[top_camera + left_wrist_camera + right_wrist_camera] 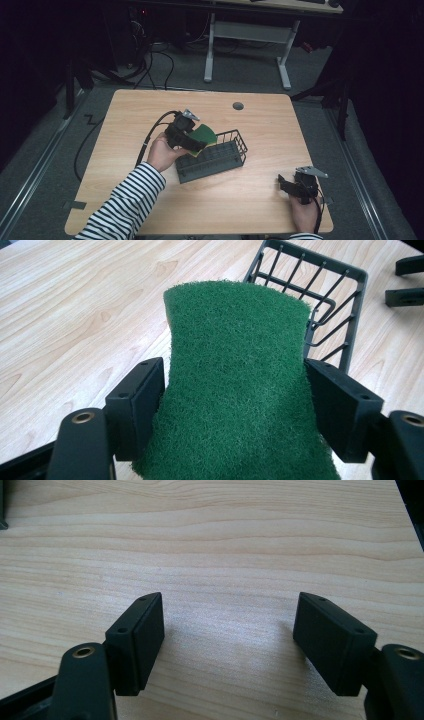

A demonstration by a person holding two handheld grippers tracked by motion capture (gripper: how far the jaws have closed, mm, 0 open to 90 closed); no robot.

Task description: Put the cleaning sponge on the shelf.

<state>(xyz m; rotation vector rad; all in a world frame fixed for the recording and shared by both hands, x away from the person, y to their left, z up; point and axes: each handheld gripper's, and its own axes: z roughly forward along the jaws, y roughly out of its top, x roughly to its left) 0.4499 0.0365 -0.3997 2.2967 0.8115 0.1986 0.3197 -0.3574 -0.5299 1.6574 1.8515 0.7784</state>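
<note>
My left gripper [192,142] is shut on a green scouring sponge [235,385], whose sides bend in between the two pads. In the high view the sponge [205,134] shows a yellow edge and hangs over the near-left end of a dark wire basket [230,159]. The basket's rim [320,270] lies just beyond the sponge in the left gripper view. My right gripper [286,185] rests low at the table's front right, open, with bare wood between its jaws [230,640].
The light wooden table [150,115] has a round cable hole [238,106] near its far edge. A cable [150,135] trails left from the left gripper. A white-legged desk [247,45] stands on the floor behind.
</note>
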